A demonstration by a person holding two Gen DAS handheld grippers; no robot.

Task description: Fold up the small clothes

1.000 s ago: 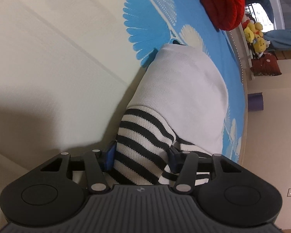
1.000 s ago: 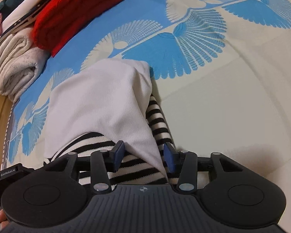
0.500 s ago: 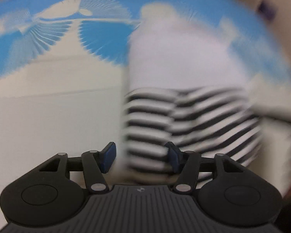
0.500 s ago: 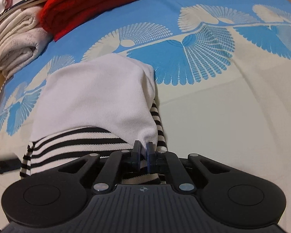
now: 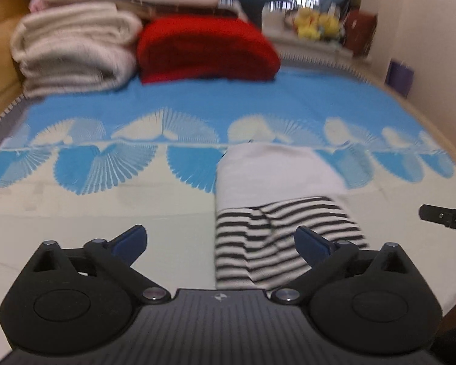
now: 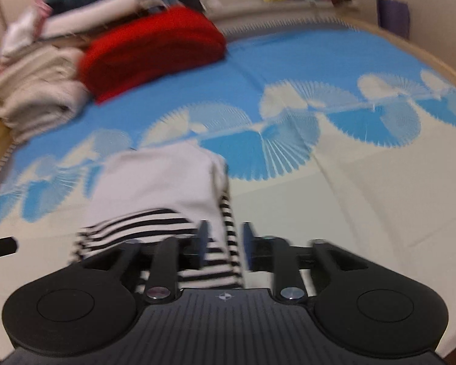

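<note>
A folded small garment (image 5: 276,194), white at the far half and black-and-white striped at the near half, lies on the blue and cream bedspread (image 5: 136,200). My left gripper (image 5: 220,240) is wide open just in front of the garment's striped near left corner, holding nothing. The same garment (image 6: 164,188) shows in the right wrist view. My right gripper (image 6: 223,243) is open, its jaws on either side of the striped right edge (image 6: 228,237). The right wrist view is blurred.
At the far side of the bed lie a folded red knit (image 5: 206,51) and a stack of cream blankets (image 5: 73,51). Yellow plush toys (image 5: 316,27) sit on a sill behind. A wall runs along the right. The other gripper's edge (image 5: 443,217) shows at right.
My left gripper let go of the striped end, swung round and pulled back level. My right gripper shut on the garment's right edge half a second ago and has opened again.
</note>
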